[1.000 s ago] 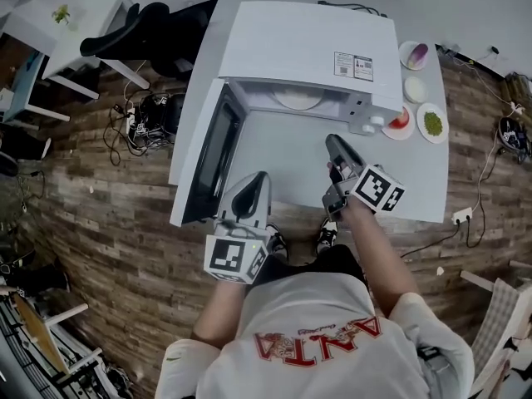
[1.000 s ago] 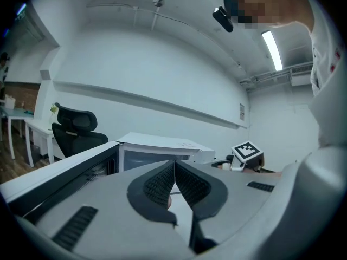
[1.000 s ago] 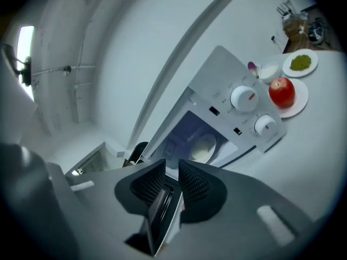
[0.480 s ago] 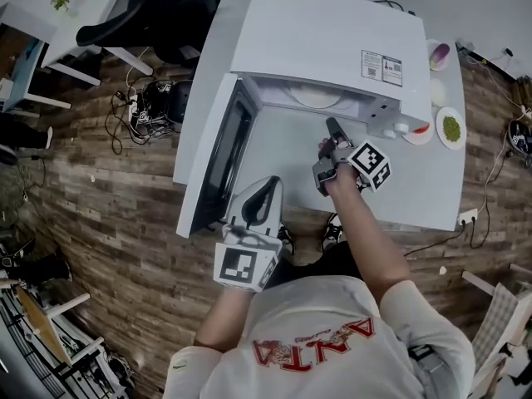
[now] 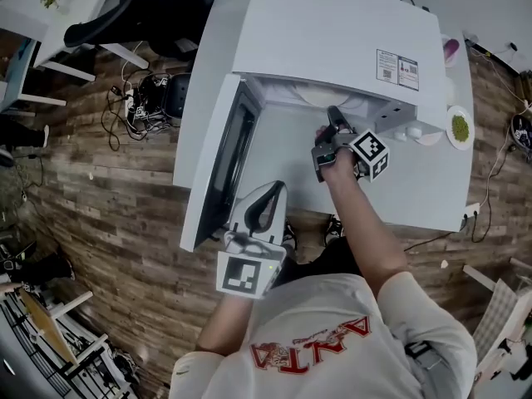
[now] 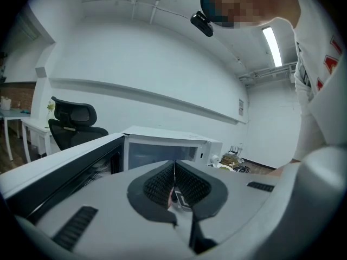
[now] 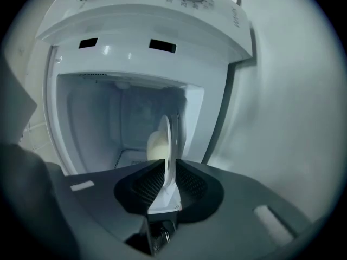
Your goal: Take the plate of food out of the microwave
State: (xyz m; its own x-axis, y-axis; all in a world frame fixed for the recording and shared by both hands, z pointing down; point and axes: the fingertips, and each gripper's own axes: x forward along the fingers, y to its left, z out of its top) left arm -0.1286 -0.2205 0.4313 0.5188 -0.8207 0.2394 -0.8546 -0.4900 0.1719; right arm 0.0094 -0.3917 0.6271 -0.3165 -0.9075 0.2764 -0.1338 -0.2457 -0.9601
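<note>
My right tool (image 5: pixel 332 119) is pinching the one plate (image 7: pixel 168 140), largely hidden in the microwave (image 5: pixel 332 40); my left tool (image 5: pixel 270 191) is hanging pressed together.

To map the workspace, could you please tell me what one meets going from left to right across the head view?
Black office chair → open microwave door → right gripper → plate of green food.

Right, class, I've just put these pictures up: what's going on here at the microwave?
A person with a gripper in each hand stands at an open microwave. The right gripper reaches into the cavity, with its jaws closed on the rim of a plate carrying pale food. The plate is not yet out. The left gripper is shut and empty beside the door.
</note>
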